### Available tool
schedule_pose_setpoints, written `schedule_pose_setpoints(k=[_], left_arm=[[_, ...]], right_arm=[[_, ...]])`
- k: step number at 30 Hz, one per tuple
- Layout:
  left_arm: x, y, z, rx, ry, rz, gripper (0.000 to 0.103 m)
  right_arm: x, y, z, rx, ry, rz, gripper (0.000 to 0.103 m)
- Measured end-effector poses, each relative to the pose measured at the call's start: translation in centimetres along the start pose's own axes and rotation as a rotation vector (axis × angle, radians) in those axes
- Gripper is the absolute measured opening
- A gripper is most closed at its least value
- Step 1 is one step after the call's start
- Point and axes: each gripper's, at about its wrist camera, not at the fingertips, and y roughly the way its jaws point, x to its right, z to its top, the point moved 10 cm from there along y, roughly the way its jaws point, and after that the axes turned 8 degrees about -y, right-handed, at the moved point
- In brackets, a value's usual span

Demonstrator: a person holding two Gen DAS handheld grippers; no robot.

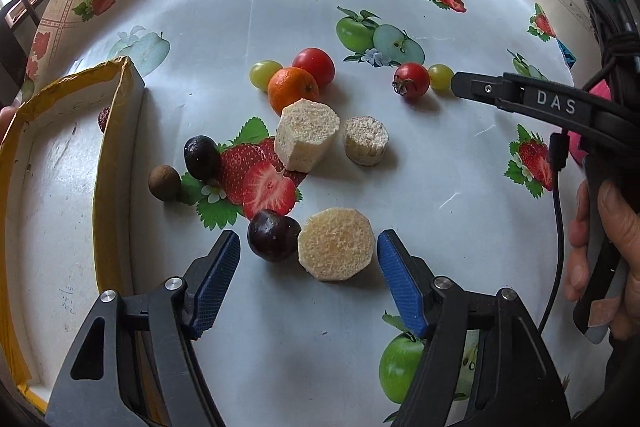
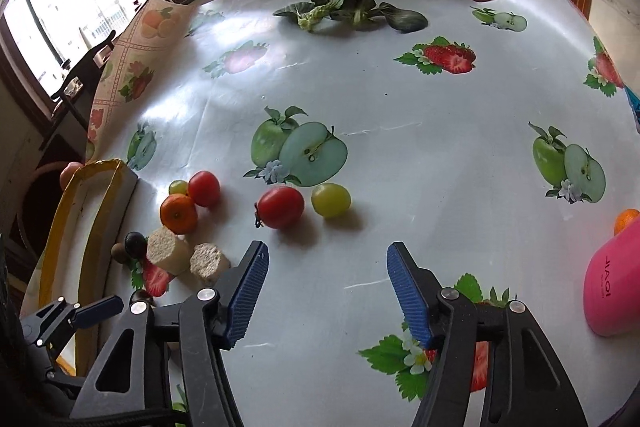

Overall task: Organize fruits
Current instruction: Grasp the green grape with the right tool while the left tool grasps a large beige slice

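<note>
Lying loose on the desk (image 1: 420, 167): fruit, mixed. Plum (image 1: 273, 235) and pale cut chunk (image 1: 337, 249) touch, framed by the left hand-held gripper (image 1: 309, 273), jaws wide, nothing held. Tomato (image 2: 280, 207) and grape (image 2: 331, 201) sit just ahead of the right hand-held gripper (image 2: 327, 289), jaws apart, empty. Tray (image 1: 116, 155) stands to the left, nearly bare. Handling, judged: plum light, smooth, prone to roll, bruises easily; grip across its widest part, gently. Chunk looks crumbly; take by flat sides.
</note>
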Motion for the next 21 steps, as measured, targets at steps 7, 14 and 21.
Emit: schedule_pose_setpoints(k=[7,14,21], left_arm=[[-0.5,0.5,0.3,0.005,-0.003,-0.017,0.062],[-0.7,0.4,0.3,-0.009,-0.010,-0.057,0.060],[-0.5,0.2,0.3,-0.011,-0.007,-0.073,0.059]], right_arm=[[0.5,2.8,1.7,0.003,0.036,0.006,0.054],[1.6,3.8,2.5,0.000,0.135,0.062,0.047],[1.3,3.5,1.9,0.010,0.159,0.098,0.037]])
